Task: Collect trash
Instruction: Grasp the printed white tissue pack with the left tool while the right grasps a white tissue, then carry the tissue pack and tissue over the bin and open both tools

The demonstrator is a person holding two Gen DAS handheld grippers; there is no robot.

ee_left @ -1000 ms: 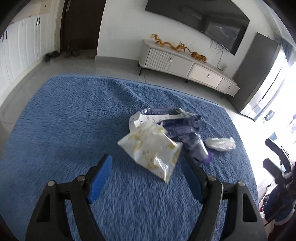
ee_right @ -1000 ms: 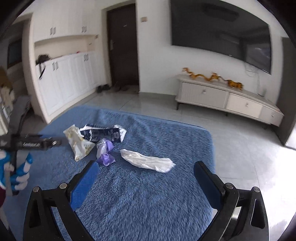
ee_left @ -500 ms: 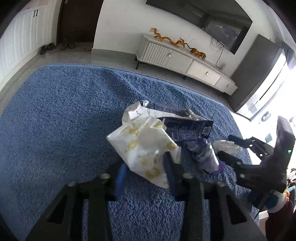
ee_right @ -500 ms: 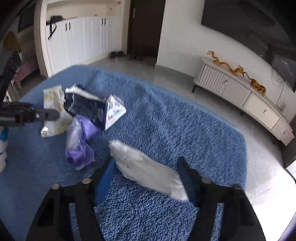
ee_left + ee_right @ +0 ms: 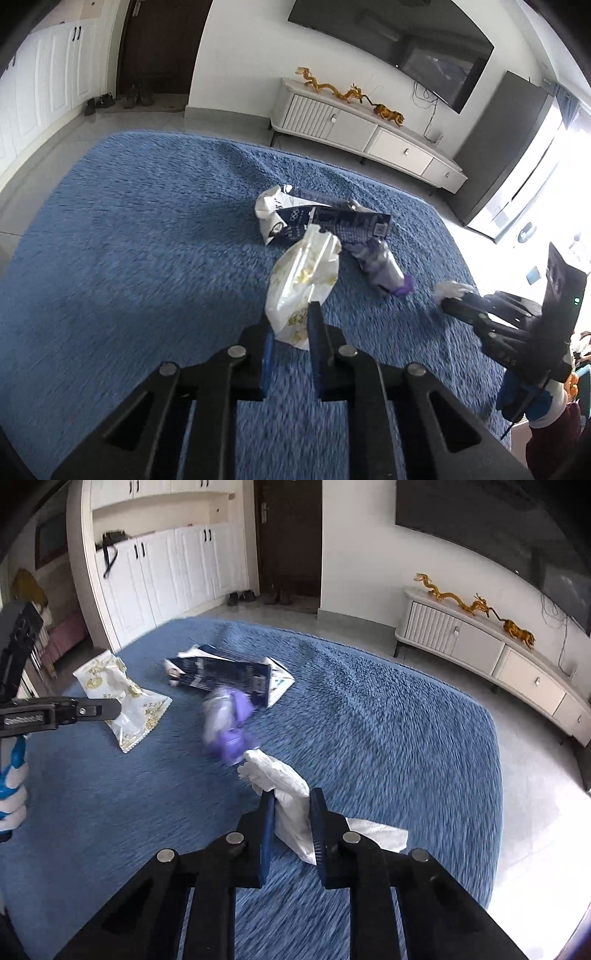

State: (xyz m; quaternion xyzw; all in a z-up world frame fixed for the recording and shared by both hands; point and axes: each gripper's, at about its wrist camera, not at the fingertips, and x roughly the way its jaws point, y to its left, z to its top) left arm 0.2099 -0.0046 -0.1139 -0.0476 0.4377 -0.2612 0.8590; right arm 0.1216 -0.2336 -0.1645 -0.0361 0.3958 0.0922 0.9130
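Pointing steeply down over the shaggy blue rug (image 5: 129, 240), your left gripper (image 5: 290, 325) has just closed its jaws on the white crinkled snack bag with yellow print (image 5: 303, 280); a navy printed carton (image 5: 332, 225) and purple wrapper (image 5: 384, 273) lie just beyond. From the right wrist, your right gripper (image 5: 291, 812), equally tilted, has just been closing and pinches the crumpled white plastic bag (image 5: 288, 790) beside that purple wrapper (image 5: 231, 723).

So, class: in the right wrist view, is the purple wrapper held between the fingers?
No, the fingers pinch the white plastic bag; the purple wrapper lies on the blue rug.
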